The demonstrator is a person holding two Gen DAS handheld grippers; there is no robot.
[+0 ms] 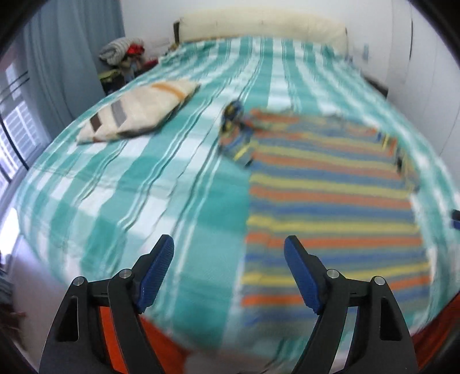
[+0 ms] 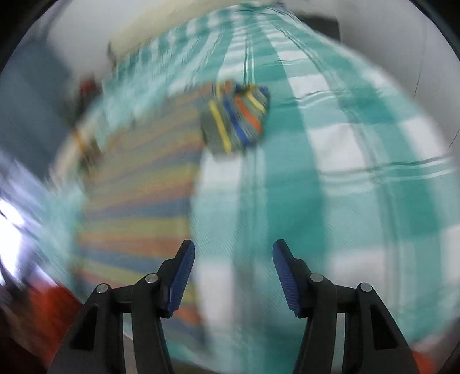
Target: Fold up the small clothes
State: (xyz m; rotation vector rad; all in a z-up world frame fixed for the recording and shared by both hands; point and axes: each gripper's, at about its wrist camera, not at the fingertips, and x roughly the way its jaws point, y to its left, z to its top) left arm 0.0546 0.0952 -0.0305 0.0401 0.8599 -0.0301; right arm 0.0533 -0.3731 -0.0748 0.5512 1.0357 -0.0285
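A small striped shirt, with orange, yellow and blue bands, lies spread flat on the teal-and-white checked bedspread. One sleeve sticks out at its far left. My left gripper hovers over the shirt's near left edge, open, nothing between its blue pads. In the right wrist view the shirt is blurred at the left and its other sleeve shows sharply further away. My right gripper is open and empty above bare bedspread, just right of the shirt's edge.
A cream pillow with brown and orange stripes lies on the bed's left side. A long cream bolster runs along the headboard. A pile of clothes sits at the far left corner. Orange fabric shows at the bed's near edge.
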